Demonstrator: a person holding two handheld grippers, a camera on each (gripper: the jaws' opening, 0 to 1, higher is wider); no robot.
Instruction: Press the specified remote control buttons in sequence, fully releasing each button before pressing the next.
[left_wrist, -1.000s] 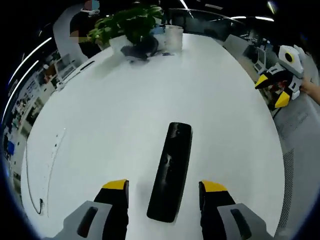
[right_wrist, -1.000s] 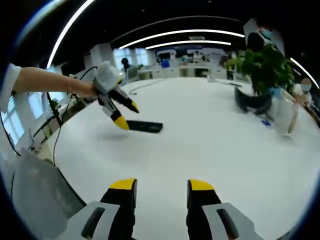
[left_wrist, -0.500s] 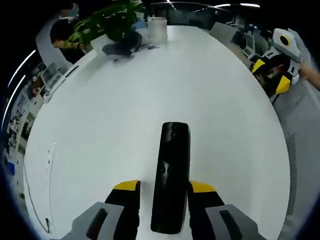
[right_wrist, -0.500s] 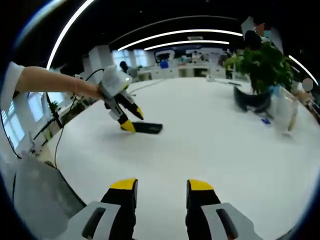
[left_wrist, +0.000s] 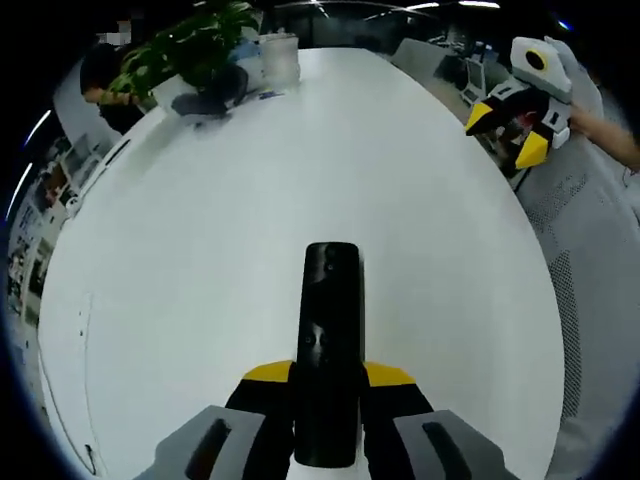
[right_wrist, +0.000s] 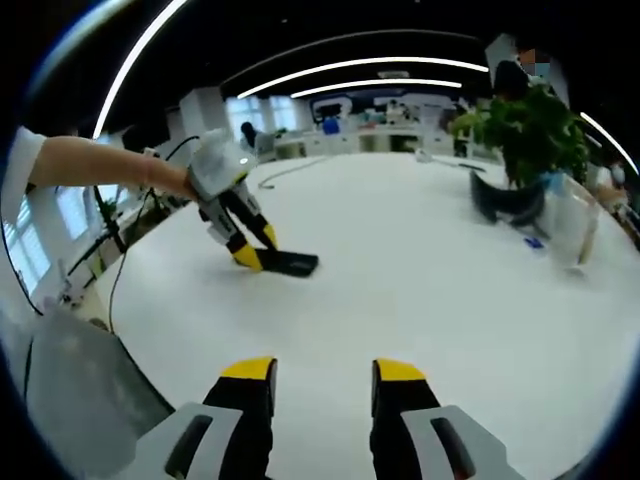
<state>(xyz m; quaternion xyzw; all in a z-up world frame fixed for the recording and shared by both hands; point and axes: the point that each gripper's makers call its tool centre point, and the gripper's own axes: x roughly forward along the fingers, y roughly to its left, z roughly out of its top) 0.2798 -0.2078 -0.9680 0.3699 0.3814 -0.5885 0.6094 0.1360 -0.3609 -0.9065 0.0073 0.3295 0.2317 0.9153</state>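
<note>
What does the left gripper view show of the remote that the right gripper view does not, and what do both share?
Left gripper view: the remote's long top face seen lengthwise, its near end clamped between the left gripper's yellow-tipped jaws, and the right gripper held off beyond the table's edge.

Right gripper view: the left gripper from the side, tilted down onto the remote's end, a bare forearm behind it, and the right gripper's own jaws apart over bare table.

Both share: the white table, the black remote lying flat, and the potted plant at the far end.
</note>
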